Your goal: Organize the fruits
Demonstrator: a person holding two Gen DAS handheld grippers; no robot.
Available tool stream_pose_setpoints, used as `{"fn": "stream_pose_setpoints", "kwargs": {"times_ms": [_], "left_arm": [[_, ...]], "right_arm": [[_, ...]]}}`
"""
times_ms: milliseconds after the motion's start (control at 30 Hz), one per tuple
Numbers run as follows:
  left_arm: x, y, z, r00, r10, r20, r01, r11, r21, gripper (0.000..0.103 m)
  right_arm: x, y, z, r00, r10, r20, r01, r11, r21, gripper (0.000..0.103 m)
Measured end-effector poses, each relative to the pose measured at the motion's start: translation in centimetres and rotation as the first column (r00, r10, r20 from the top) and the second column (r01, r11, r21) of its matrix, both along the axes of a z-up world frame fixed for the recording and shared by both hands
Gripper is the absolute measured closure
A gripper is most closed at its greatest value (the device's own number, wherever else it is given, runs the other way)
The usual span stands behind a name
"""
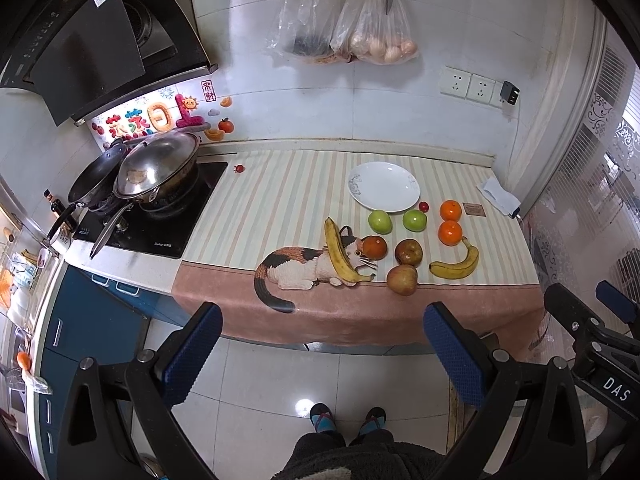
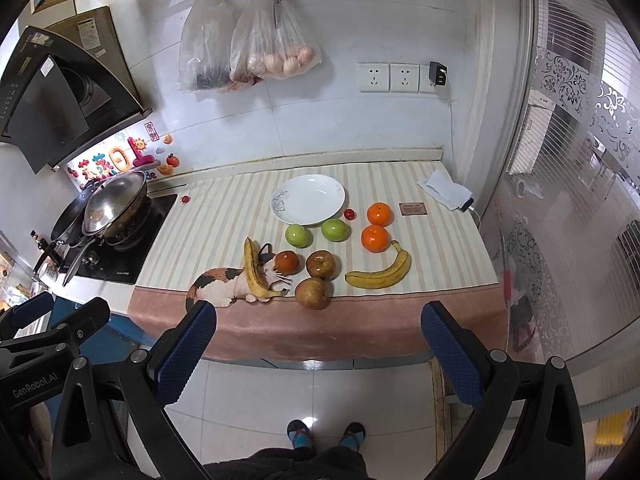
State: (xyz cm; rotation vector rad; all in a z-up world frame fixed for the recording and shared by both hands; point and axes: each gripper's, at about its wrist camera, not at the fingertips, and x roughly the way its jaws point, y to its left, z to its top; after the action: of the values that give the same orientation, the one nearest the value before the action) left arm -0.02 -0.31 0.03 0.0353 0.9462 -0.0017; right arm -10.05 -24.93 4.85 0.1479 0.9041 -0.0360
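Brown apple [image 2: 312,293]: lower centre, at worktop edge; nudged, likely rolls off.
Left gripper [image 1: 322,354]: jaws released, empty.
Right gripper [image 2: 318,354]: jaws released, empty.

From where I sit, both wrist cameras look down and forward from above the floor tiles, standing off from the counter's [image 1: 460,312] front edge, well short of it. The left wrist view faces the counter slightly from the left, so the stove [image 1: 152,216] and range hood fill its left side, and my right gripper [image 1: 592,320] shows at its right margin. The right wrist view sits further right, taking in the counter's [image 2: 400,320] right edge and the frosted door, with my left gripper [image 2: 52,320] at its left margin. Both share the striped counter top, the white plate [image 1: 384,192] [image 2: 308,200], the wall sockets and the hanging bags.
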Motion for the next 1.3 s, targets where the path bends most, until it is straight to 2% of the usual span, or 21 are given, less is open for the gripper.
{"fn": "stream_pose_setpoints", "kwargs": {"times_ms": [1300], "left_arm": [[-0.34,0.50,0.56,1.000,0.002,0.007,-0.002,1.000,-0.003,0.000]], "right_arm": [[-0.13,-0.60,0.30,1.000,0.005,0.008,-0.005,1.000,0.004,0.000]]}}
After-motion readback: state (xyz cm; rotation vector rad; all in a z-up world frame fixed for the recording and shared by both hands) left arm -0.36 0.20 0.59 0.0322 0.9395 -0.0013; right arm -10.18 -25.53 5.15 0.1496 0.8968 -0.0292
